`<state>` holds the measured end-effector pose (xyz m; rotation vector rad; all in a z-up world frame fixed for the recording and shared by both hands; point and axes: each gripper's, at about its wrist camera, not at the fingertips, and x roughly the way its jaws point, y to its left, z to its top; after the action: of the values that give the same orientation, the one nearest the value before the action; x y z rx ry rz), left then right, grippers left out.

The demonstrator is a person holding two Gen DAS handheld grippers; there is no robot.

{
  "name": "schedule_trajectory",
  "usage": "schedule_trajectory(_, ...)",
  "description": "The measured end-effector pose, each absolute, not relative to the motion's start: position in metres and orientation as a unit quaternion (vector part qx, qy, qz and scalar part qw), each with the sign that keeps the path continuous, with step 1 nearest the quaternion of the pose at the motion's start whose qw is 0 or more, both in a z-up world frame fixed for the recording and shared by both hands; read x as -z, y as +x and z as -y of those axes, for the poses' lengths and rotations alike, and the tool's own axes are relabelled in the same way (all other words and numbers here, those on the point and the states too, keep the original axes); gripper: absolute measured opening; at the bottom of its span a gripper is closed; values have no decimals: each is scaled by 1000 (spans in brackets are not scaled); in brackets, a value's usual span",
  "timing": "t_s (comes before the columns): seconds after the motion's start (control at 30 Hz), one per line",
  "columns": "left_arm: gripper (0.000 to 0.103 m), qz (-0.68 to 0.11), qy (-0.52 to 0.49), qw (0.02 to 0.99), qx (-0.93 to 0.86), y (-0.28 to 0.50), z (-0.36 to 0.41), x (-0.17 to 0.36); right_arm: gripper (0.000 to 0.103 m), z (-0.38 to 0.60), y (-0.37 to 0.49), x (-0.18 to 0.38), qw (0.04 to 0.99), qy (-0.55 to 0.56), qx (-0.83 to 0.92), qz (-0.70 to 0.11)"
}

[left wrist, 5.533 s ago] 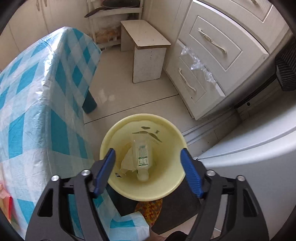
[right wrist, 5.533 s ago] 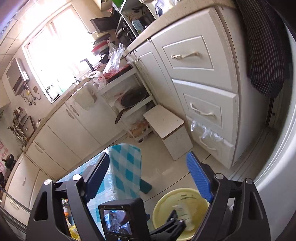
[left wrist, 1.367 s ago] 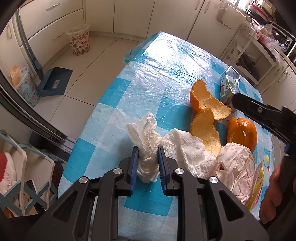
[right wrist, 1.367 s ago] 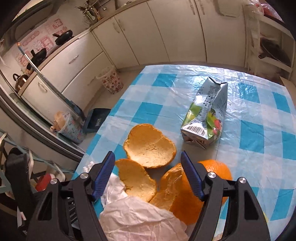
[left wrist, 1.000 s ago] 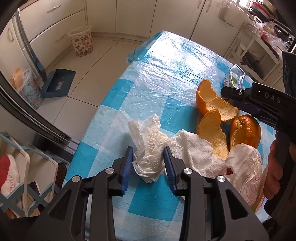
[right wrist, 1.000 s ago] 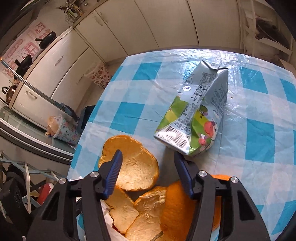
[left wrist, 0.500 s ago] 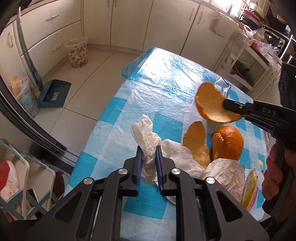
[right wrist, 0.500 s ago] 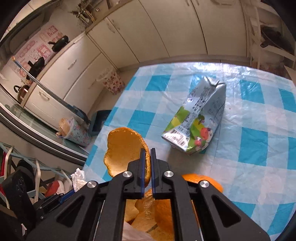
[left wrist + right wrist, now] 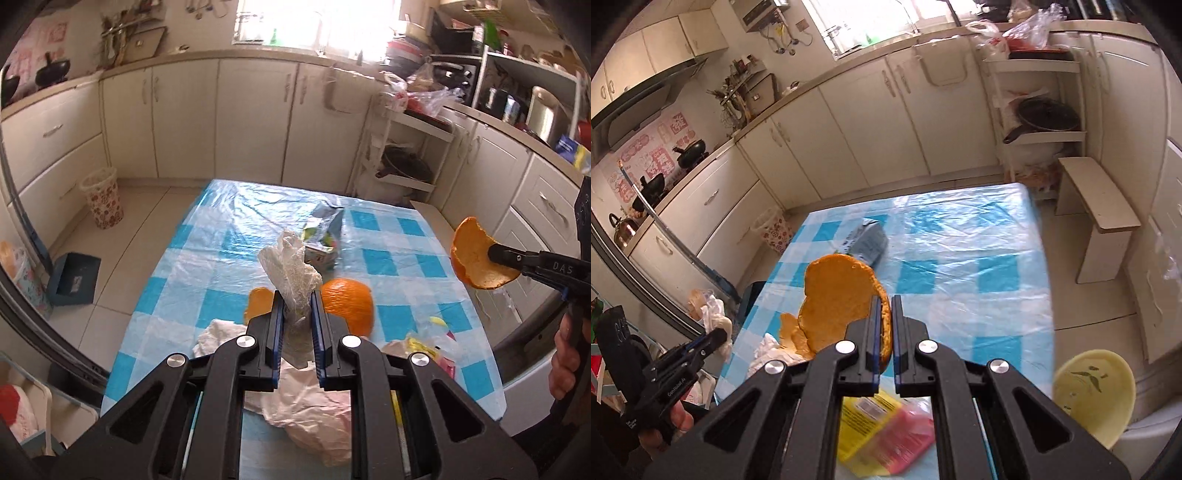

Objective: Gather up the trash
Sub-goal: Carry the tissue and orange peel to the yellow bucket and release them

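white tissue (image 9: 291,273) pinched in closed left tool (image 9: 297,314), orange peel (image 9: 842,306) clamped in closed right tool (image 9: 884,325)

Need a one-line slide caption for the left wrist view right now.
Left gripper lifts a crumpled tissue above the checked table while the right gripper holds an orange peel.

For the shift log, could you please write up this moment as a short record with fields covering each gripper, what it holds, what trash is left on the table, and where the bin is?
left gripper: shut on crumpled tissue, lifted off the table
right gripper: shut on orange peel, held in the air
left on table: carton, orange piece, small peel, white paper, yellow and pink wrappers
yellow bin: on the floor by the table's right edge; contents not visible
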<state>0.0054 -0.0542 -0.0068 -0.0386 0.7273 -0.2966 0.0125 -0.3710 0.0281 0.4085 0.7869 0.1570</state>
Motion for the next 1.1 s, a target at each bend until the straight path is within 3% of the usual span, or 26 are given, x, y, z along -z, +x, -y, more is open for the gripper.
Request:
schedule_trajectory(0.3,13,-351,17,898,265,-39,175,-17,6,483,-55,4,884,178,79,-424)
schedule_trajectory(0.63,13,-418,33,842,339,-56,317,32,8,560,-65,108,808,164,157,-543)
schedule_trajectory(0.7,14,-430,38,835,340,-57,332,45,15,569,-62,118,798,192,158,-550)
schedule_trajectory(0.73,13,-437,39,832,340,-57,339,50,26,574,-62,119,796,209,159,-545)
schedule_trajectory(0.83,13,-452,45,824,339,-58,356,64,32,587,-69,109,804,257,167,-509)
schedule_trajectory(0.9,13,-460,49,819,339,-58,368,74,33,597,-77,90,817,299,166,-464)
schedule_trajectory(1.1,14,-482,68,803,344,-59,414,99,61,601,-114,12,882,324,182,-289)
